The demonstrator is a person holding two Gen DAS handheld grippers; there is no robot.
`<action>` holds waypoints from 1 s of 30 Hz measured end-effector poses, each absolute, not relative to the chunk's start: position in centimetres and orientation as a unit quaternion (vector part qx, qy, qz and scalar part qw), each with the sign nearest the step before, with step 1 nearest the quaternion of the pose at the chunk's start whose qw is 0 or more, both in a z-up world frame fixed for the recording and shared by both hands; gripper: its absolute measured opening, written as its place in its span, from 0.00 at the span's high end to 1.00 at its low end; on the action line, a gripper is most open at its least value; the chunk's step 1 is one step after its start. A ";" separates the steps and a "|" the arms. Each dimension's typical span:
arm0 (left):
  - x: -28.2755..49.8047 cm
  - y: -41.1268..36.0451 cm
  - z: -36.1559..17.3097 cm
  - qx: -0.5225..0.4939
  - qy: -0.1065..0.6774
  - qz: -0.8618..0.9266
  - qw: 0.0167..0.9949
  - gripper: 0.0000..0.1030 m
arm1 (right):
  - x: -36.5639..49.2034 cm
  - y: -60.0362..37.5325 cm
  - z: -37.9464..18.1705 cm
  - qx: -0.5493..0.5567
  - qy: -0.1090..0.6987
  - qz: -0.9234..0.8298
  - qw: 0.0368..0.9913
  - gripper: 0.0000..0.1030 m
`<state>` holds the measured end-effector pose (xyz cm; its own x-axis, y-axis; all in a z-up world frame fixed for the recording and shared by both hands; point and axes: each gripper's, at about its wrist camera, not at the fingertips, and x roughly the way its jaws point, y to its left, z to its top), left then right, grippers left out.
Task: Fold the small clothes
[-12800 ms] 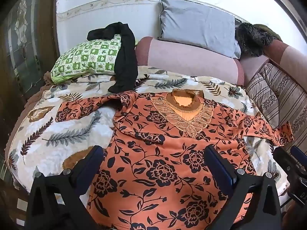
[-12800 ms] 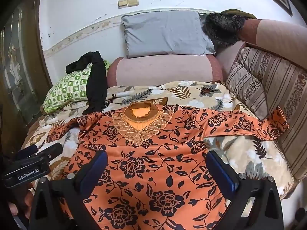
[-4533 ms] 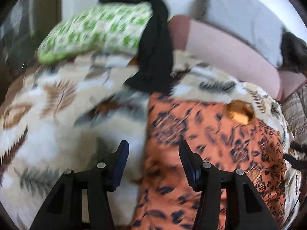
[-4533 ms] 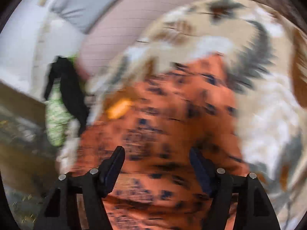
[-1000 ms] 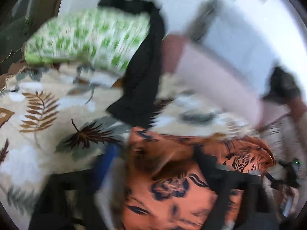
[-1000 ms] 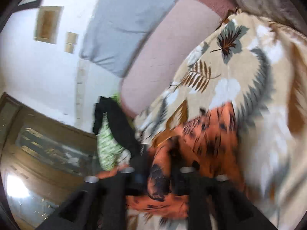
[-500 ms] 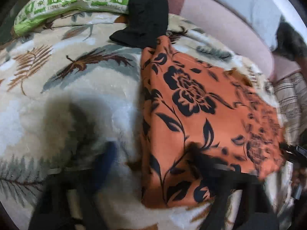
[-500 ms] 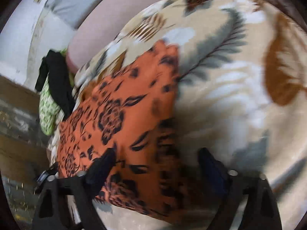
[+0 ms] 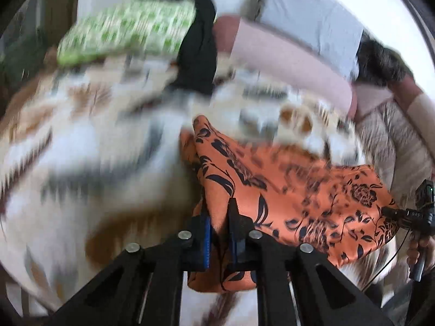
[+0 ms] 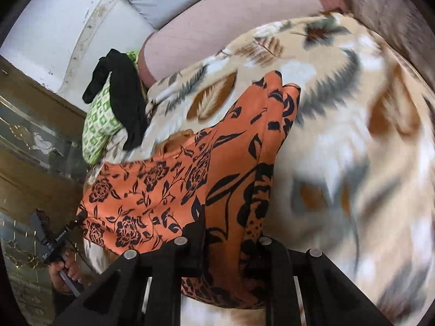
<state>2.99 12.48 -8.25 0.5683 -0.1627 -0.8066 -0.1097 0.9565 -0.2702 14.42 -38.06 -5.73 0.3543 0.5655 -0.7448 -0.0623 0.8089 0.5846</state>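
- Both sets of jaws, which stood wide over the flat folded garment half a second back, have just been closing, and now we have the left gripper (image 9: 219, 214) pinched narrow on the near left edge of the orange floral top (image 9: 293, 190), cloth plainly between its pads.
- Our right gripper (image 10: 225, 233) is likewise clamped on the near right edge of the top (image 10: 190, 184), with the fabric bunching up out of the jaws.
- Between the two grips the top hangs in a raised sheet off the leaf-print blanket (image 9: 81, 163); its far edge still seems to rest on the bed (blur makes the exact contact hard to read).
- We judge the sleeves and sides already folded in, since the piece is now a compact rectangle; what looks left is a final fold in half and laying it flat.
- Further back, the black garment (image 10: 122, 103) draped over the green pillow (image 9: 127, 32) lies untouched, possibly the next piece.
- Behind sit the pink bolster (image 10: 223, 19) and grey pillow (image 9: 307, 19).
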 end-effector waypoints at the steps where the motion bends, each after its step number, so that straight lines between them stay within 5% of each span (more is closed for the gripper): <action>1: 2.1 12.6 -10.4 -0.148 0.485 -0.012 0.862 0.77 | 12.5 -38.3 -7.8 0.241 0.547 0.199 0.777 0.76; 2: 1.8 13.0 -12.7 -0.149 0.512 0.001 0.846 0.64 | 11.7 -38.5 -9.6 0.237 0.561 0.193 0.769 0.67; 4: 1.8 13.9 -15.0 -0.158 0.531 0.001 0.832 0.60 | 10.1 -39.3 -14.0 0.231 0.609 0.158 0.742 0.33; 10: 5.1 14.2 -8.4 -0.128 0.436 0.006 0.891 0.32 | 10.0 -42.8 -9.3 0.273 0.504 0.144 0.806 0.32; 16: 12.2 13.4 -11.1 -0.097 0.472 -0.007 0.876 0.33 | 16.9 -41.7 -9.6 0.230 0.494 0.108 0.831 0.32; 17: 13.4 13.3 -11.8 -0.092 0.475 -0.002 0.875 0.38 | 17.9 -41.0 -9.9 0.218 0.495 0.089 0.836 0.32; 18: 14.2 13.3 -12.3 -0.092 0.478 -0.002 0.873 0.54 | 18.8 -40.5 -10.4 0.199 0.496 0.072 0.842 0.32; 19: 14.6 13.5 -12.7 -0.091 0.486 0.002 0.869 0.63 | 19.6 -39.6 -10.9 0.175 0.499 0.071 0.846 0.36; 20: 14.9 13.8 -13.1 -0.092 0.498 0.005 0.862 0.78 | 20.6 -38.0 -11.1 0.161 0.509 0.075 0.842 0.61; 21: 15.2 13.9 -13.2 -0.095 0.497 0.002 0.862 0.87 | 21.2 -37.5 -11.6 0.148 0.529 0.083 0.831 0.74; 23: 14.6 13.4 -12.3 -0.084 0.473 -0.001 0.877 0.90 | 21.3 -36.5 -11.1 0.106 0.535 0.090 0.833 0.85; 28: 14.1 14.6 -13.6 -0.101 0.461 0.028 0.881 0.89 | 21.0 -37.3 -8.9 0.050 0.490 0.051 0.869 0.90; 30: 14.8 15.8 -15.8 -0.134 0.488 0.041 0.861 0.77 | 22.2 -38.4 -11.9 0.088 0.513 0.056 0.852 0.87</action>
